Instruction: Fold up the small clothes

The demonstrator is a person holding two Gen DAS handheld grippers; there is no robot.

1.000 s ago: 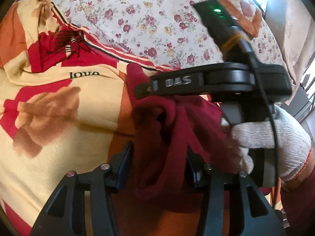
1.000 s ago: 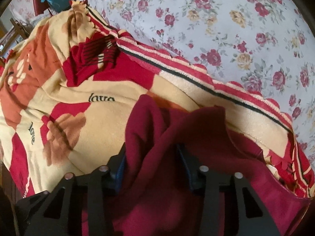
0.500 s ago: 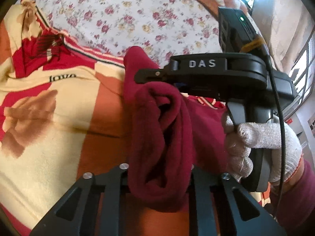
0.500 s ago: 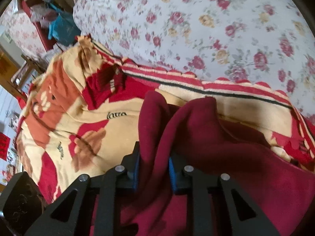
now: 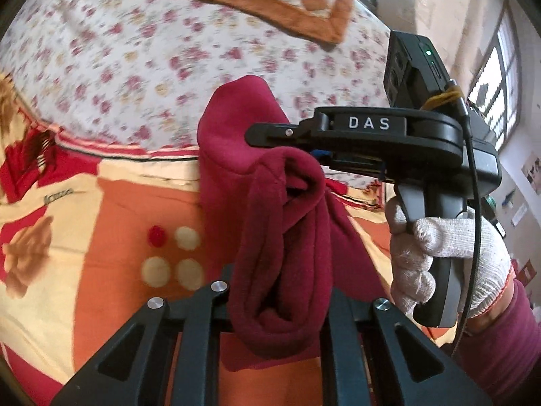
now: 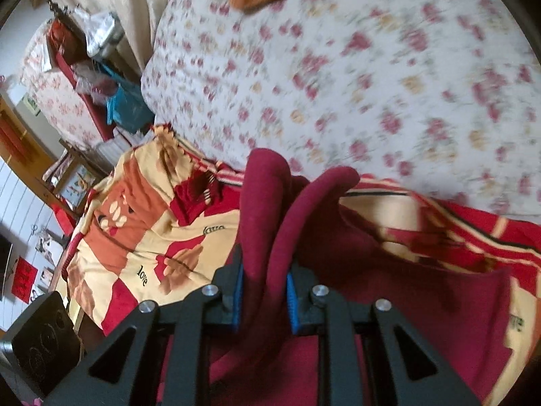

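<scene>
Maroon fleece garment (image 5: pixel 280 237), soft, bunched in thick folds, clamped by left gripper (image 5: pixel 280 308) jaws and right gripper (image 6: pixel 263 291) jaws.

One garment (image 5: pixel 280 237), two grippers (image 5: pixel 280 308).

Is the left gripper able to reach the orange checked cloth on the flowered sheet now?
Probably not yet. The left gripper is shut on the dark red garment, and the orange checked cloth lies far across the flowered sheet.
</scene>
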